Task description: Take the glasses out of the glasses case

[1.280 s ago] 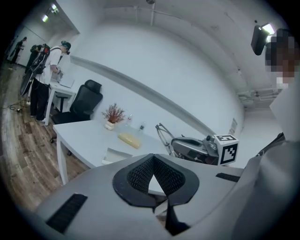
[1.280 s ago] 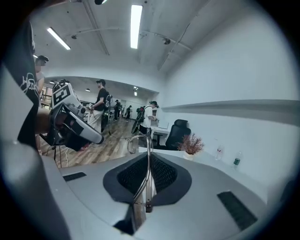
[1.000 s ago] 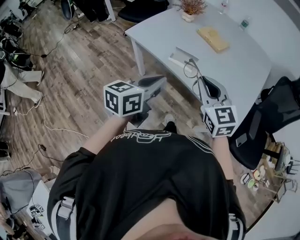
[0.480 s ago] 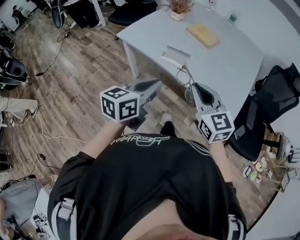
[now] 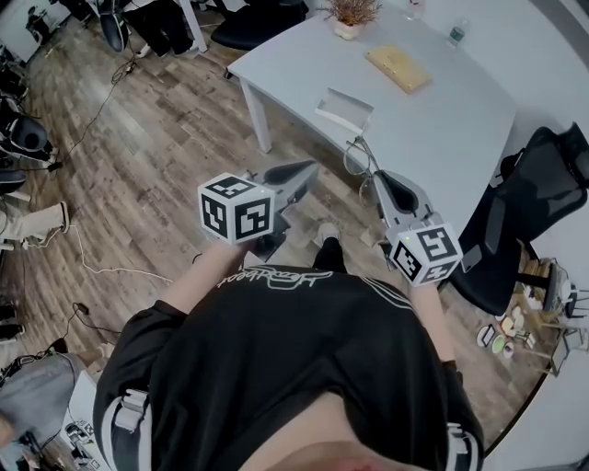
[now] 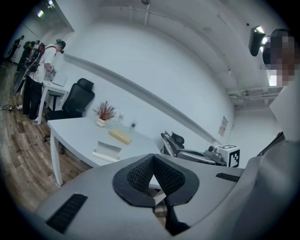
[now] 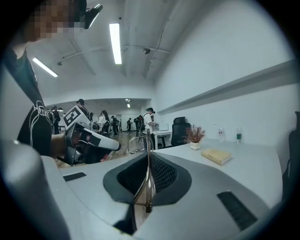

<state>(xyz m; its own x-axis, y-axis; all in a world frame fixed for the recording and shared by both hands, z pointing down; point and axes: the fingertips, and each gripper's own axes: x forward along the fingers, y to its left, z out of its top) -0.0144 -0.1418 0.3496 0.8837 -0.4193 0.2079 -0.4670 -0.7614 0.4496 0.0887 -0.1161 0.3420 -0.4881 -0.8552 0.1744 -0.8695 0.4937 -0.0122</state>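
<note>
My right gripper (image 5: 378, 178) is shut on a temple arm of the thin wire-framed glasses (image 5: 355, 155), holding them in the air just off the table's near edge. In the right gripper view the glasses (image 7: 136, 143) stand upright between the pads, with the right gripper (image 7: 147, 161) closed on the arm. The open pale glasses case (image 5: 343, 109) lies on the grey table (image 5: 442, 129), beyond the glasses, and shows as the case (image 6: 107, 151) in the left gripper view. My left gripper (image 5: 306, 169) hovers over the floor left of the table, shut and holding nothing; its pads (image 6: 140, 171) meet at the tip.
A yellow book-like block (image 5: 398, 69), a potted dry plant (image 5: 348, 15) and a small bottle (image 5: 457, 35) sit farther back on the table. A black office chair (image 5: 529, 207) stands to the right. Several people stand at desks in the background (image 7: 145, 119).
The right gripper, with the glasses in it, has drawn back a little from the case toward me. The left gripper has hardly moved.
</note>
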